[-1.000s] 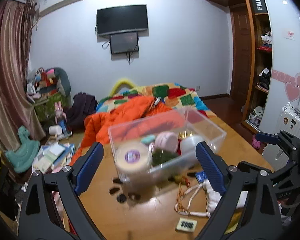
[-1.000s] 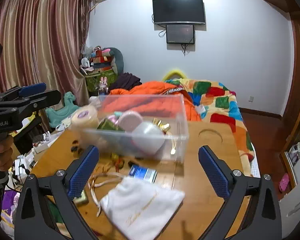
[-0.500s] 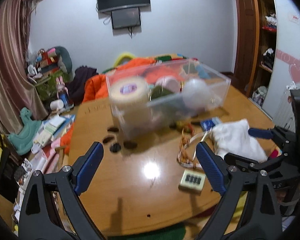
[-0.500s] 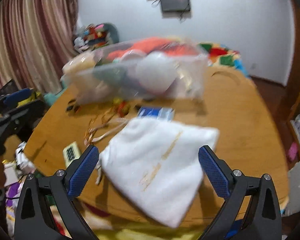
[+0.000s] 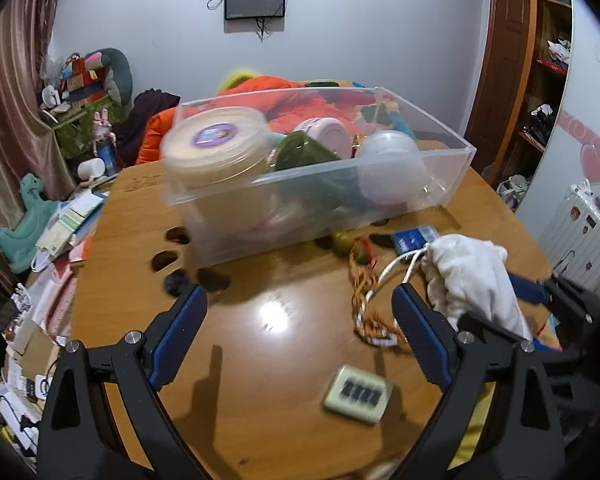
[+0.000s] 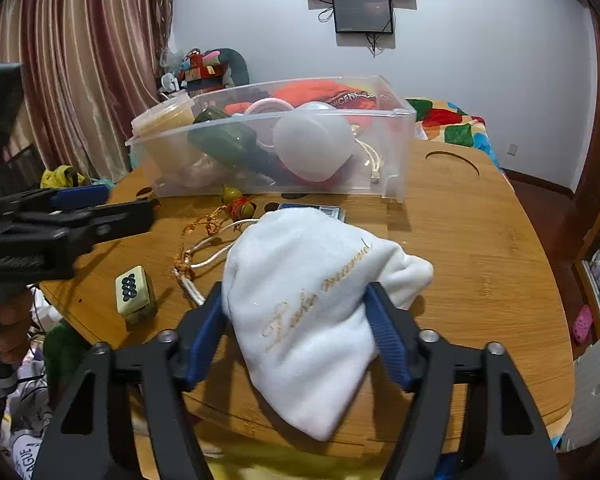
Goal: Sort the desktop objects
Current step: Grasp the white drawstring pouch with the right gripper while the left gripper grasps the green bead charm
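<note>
A white drawstring pouch (image 6: 320, 288) with gold script lies on the round wooden table (image 6: 472, 240). My right gripper (image 6: 296, 312) has closed around it, both blue pads pressing its sides. The pouch also shows at the right of the left wrist view (image 5: 472, 276). My left gripper (image 5: 300, 320) is open and empty above the table's near part. A mahjong tile (image 5: 358, 394) lies below and between its fingers; it also shows in the right wrist view (image 6: 134, 288). A clear plastic bin (image 5: 312, 184) holds a tape roll (image 5: 216, 148), a white ball and other items.
An orange braided cord with small gourd charms (image 5: 364, 280) and a blue card (image 5: 414, 237) lie between the bin and the pouch. Dark cut-out holes (image 5: 168, 260) mark the table's left. A bed, curtains and floor clutter surround the table.
Both grippers dropped and tilted down toward the table. My right gripper moved onto the white pouch and its jaws narrowed from wide open to gripping it.
</note>
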Motion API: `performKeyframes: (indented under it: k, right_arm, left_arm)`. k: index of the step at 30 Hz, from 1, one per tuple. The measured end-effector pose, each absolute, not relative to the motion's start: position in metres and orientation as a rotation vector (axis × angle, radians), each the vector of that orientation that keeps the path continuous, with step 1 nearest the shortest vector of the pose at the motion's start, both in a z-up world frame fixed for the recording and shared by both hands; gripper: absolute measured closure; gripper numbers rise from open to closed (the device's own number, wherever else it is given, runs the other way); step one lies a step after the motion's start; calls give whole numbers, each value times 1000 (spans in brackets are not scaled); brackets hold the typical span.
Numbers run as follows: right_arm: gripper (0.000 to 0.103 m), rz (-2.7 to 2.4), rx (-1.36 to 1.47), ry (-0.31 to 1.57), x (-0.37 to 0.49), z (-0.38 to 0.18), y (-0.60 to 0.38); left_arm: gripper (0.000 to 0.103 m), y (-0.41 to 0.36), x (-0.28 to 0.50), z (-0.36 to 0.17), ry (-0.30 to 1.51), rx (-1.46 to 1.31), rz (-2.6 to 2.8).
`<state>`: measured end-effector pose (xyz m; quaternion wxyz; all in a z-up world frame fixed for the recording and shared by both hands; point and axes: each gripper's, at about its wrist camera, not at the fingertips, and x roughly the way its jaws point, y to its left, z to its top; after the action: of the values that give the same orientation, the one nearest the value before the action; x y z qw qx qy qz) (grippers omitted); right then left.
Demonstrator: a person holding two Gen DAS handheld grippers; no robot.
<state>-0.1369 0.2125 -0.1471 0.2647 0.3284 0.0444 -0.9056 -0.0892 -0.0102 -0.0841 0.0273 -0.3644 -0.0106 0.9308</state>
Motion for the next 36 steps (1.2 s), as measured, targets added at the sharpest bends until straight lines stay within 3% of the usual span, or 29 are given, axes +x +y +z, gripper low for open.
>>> performKeyframes:
  k: [5,7,11,15,20,23,25,30,36]
  right_arm:
    - [59,-2440,867,60,-138,-140,232]
    - [69,-2429,855,29,-139,-138,239]
    - [70,-2451,853,-11,-144,-137,253]
    - [71,-2445,857,-83,-152,-141,269]
    - [70,-2449,847,-87,-156,-142,276]
    - [71,-2449,838,-89,-157,-142,277]
    - [71,-2450,835,-99,-158,-141,278]
    - [73,-2438,819,-169,-164,-137,286]
    - [78,-2441,804,-195,-165,-132,290]
  left_arm:
    - [11,5,-110,-87,-43,-1162,2839]
    - [21,12,-118,-89,-26,-1183,2834]
    - [27,22,-131,-94,-9,-1232,2822]
    - [43,29,-142,-101,-10,-1290,2818]
    - [51,36,-151,-106,7,-1325,2826]
    - [62,46,-152,-108,56,-1318,2837]
    - [78,49,-152,-107,85,-1297,2844]
    - [86,53,-144,-104,129,-1235,2833]
    - [86,49,-132,-94,127,-1185,2816]
